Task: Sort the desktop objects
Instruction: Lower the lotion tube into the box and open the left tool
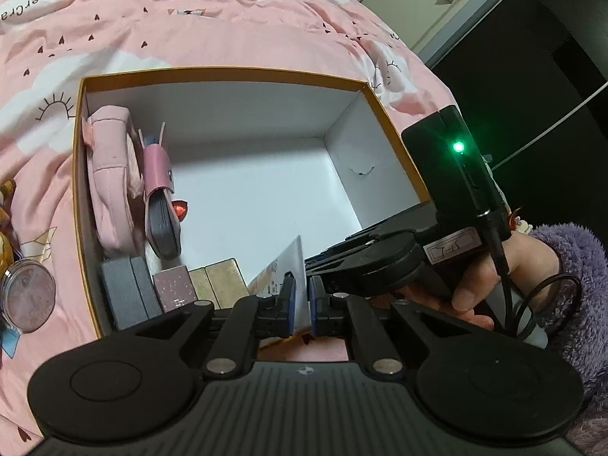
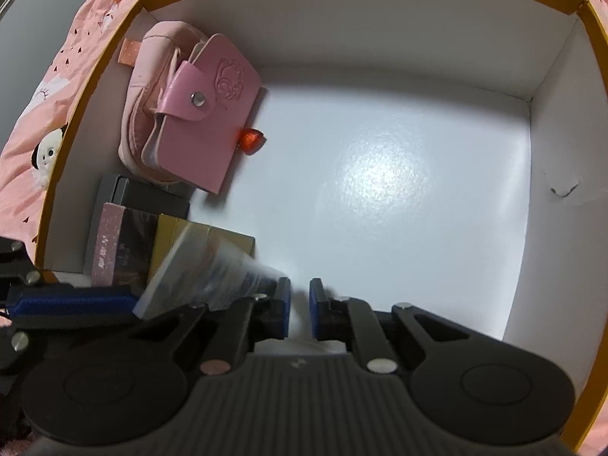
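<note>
An orange-rimmed cardboard box point(image 1: 228, 72) with a white inside lies on pink bedding. Along its left wall are a pink pouch point(image 1: 108, 174), a pink snap card holder point(image 2: 205, 121) and a small red piece point(image 2: 252, 140). A grey box point(image 1: 125, 288), a sparkly pink box point(image 1: 174, 288) and a gold box point(image 1: 220, 281) line the near wall. My left gripper point(image 1: 302, 296) is shut on a thin silvery packet point(image 1: 288, 266) that tilts over the gold box. My right gripper point(image 2: 300, 304) hangs over the box floor, its jaws narrowly apart with nothing between them.
A round clear jar point(image 1: 26, 296) with pinkish contents lies on the bedding point(image 1: 190, 26) left of the box. The right gripper's black housing point(image 1: 448, 174), held by a hand in a purple fleece sleeve point(image 1: 577, 266), stands over the box's right wall. Most of the box floor point(image 2: 380, 174) is bare.
</note>
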Motion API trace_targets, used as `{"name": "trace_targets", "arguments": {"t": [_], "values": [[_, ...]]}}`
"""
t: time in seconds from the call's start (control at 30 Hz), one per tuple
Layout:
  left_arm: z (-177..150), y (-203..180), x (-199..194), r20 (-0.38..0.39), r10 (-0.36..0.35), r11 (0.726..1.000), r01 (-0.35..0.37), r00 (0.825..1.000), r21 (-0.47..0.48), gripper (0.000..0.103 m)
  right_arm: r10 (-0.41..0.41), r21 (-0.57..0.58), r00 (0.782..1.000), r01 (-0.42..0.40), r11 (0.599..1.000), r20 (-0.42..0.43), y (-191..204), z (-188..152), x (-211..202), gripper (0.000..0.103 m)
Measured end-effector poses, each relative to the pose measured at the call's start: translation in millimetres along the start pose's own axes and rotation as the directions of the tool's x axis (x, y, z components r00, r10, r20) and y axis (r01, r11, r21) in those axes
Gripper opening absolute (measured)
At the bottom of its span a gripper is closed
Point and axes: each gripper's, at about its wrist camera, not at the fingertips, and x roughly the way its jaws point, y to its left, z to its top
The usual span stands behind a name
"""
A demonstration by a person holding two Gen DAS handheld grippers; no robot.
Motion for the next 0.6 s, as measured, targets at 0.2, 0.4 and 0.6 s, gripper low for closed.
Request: {"name": "trace_targets", "arguments": {"t": [0.2, 0.4, 0.6], "values": [[-3, 1, -9, 0.013, 0.000, 0.999, 0.000, 1.000, 0.033, 0.010, -0.016, -0.013, 1.000, 0.016, 1.000, -0.005, 4, 2, 1, 0.011], [-16, 7, -46, 0.102, 0.038, 0.995, -0.047, 0.994, 0.085, 0.016, -0.010, -0.009, 0.999, 0.010, 1.000, -0.045, 3, 4, 9, 0.004], [-27, 30, -74, 0.175, 0.152, 0.987, -0.159, 0.973, 0.029, 0.018, 0.031, -0.004, 0.998, -0.031, 0.999, -0.061, 3, 3, 12, 0.000]]}}
